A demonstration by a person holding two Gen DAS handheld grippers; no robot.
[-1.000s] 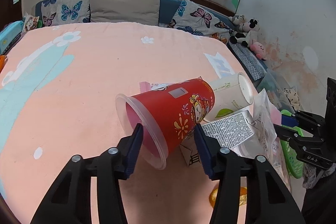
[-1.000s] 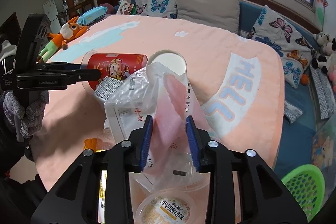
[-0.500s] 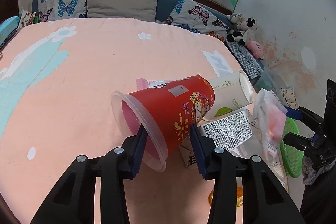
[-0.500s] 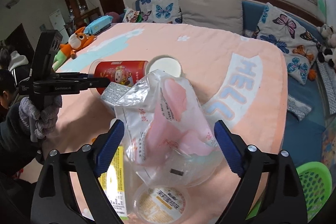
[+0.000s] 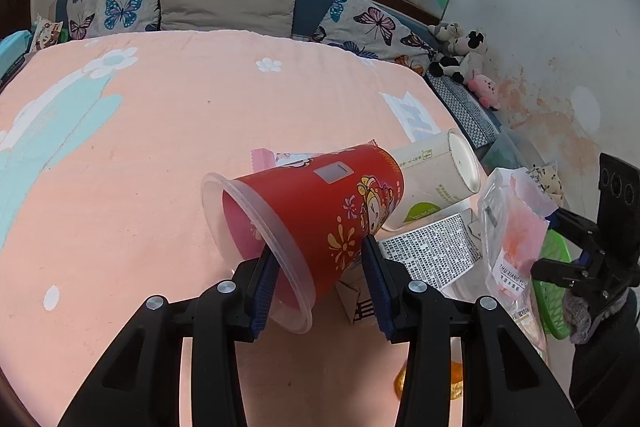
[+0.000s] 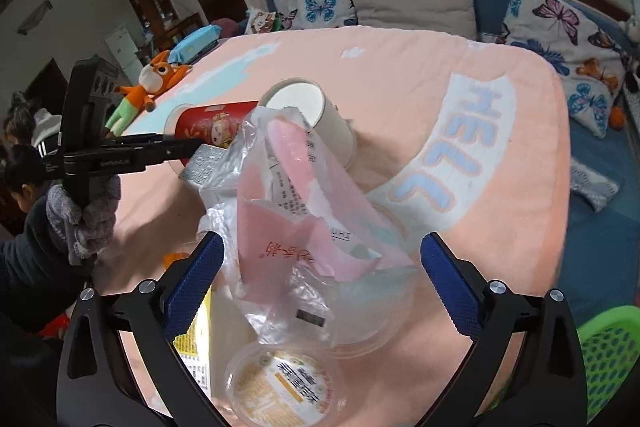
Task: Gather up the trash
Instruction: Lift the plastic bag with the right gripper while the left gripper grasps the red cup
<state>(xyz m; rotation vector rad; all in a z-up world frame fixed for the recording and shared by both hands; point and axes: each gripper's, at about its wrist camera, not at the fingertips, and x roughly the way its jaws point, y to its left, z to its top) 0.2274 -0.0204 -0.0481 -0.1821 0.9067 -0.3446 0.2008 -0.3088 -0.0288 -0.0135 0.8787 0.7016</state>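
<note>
A red paper cup lies on its side on the peach blanket, its clear-rimmed mouth toward me. My left gripper is shut on it near the rim, both blue pads pressing. Behind it lies a white paper cup. My right gripper is opening wide; a clear plastic bag with a pink wrapper inside stands loose between the jaws, touching neither pad. The right wrist view also shows the red cup in the left gripper.
A printed carton and an orange wrapper lie beside the cups. A clear lidded tub sits under the right gripper. A green basket stands off the bed's right corner. Pillows line the far edge; a plush fox lies far left.
My right jaws went from shut on the plastic bag to wide apart, letting it go. My left jaws closed onto the red cup.
</note>
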